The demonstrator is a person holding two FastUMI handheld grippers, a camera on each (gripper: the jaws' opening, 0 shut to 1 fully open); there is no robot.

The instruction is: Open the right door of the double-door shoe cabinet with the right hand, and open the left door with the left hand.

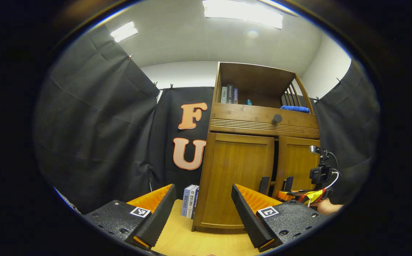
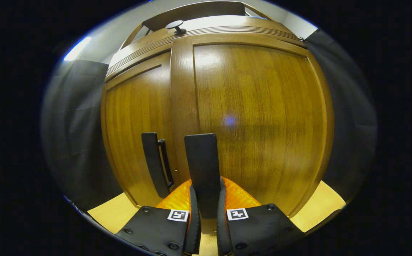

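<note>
The shoe cabinet (image 1: 248, 177) is standing on the wooden floor (image 1: 198, 241) right of some books (image 1: 190, 201), its right door (image 2: 259, 117) sitting slightly ajar while the right gripper (image 2: 206, 213) is clamping that door's handle (image 2: 203, 167), and the left gripper (image 1: 202, 213) is hanging spread wide, nearer than the left door (image 1: 239, 177).

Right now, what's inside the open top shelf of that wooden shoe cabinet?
Upright books, a small blue item and a folded blue cloth. The front rail hides the shelf floor.

Dark textured gripper bodies with screws, square black-and-white marker tags (image 1: 140, 212), ribbed jaws, white cable (image 1: 333, 179).
</note>
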